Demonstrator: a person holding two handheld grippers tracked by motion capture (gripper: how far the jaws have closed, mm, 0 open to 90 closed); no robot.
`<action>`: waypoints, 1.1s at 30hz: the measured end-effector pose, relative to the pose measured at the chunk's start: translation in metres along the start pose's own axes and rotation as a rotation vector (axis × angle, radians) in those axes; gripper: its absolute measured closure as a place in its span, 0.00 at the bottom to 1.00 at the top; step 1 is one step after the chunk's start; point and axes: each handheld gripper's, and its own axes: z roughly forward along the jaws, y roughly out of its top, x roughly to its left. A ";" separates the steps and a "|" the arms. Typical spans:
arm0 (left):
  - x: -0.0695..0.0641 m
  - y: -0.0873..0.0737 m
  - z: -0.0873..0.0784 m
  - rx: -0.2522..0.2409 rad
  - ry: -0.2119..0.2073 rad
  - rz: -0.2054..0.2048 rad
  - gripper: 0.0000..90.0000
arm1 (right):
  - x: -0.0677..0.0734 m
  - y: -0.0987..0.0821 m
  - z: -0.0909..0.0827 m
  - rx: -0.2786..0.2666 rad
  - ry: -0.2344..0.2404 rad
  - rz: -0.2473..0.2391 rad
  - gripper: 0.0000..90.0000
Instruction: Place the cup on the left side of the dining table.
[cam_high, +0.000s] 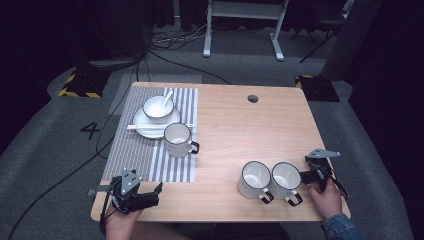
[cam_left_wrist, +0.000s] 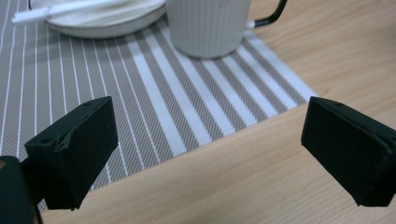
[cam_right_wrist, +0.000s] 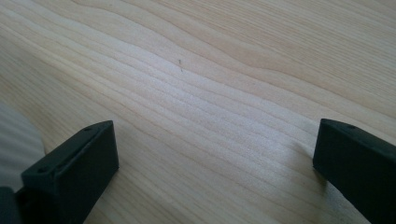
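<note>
A striped placemat (cam_high: 150, 135) covers the table's left side. On it a white plate (cam_high: 145, 127) carries a bowl (cam_high: 158, 107) with a spoon (cam_high: 166, 97), and chopsticks (cam_high: 155, 126) lie across the plate. A white ribbed mug (cam_high: 178, 140) with a black handle stands at the mat's right edge. Two more mugs (cam_high: 255, 179) (cam_high: 285, 181) stand side by side at the front right. My left gripper (cam_high: 155, 195) rests open at the front left, and its view faces the mat (cam_left_wrist: 154, 93) and mug (cam_left_wrist: 208, 25). My right gripper (cam_high: 306, 170) stands open just right of the right mug, over bare wood (cam_right_wrist: 215, 93).
The wooden table (cam_high: 240, 125) has a round cable hole (cam_high: 253, 98) at the back. A pale ribbed mug wall (cam_right_wrist: 14, 140) shows by the right gripper's left jaw. Cables and a desk frame (cam_high: 245, 30) lie on the floor beyond.
</note>
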 end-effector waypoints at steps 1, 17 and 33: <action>0.001 -0.002 0.001 0.008 -0.002 -0.010 0.05 | 0.000 0.000 0.000 0.000 -0.001 -0.002 0.00; 0.018 -0.020 0.018 0.132 -0.016 -0.081 0.05 | 0.000 0.000 0.000 0.000 0.000 0.000 0.00; 0.025 -0.043 0.033 0.095 0.006 -0.025 0.00 | 0.000 0.000 0.000 0.000 0.000 -0.001 0.00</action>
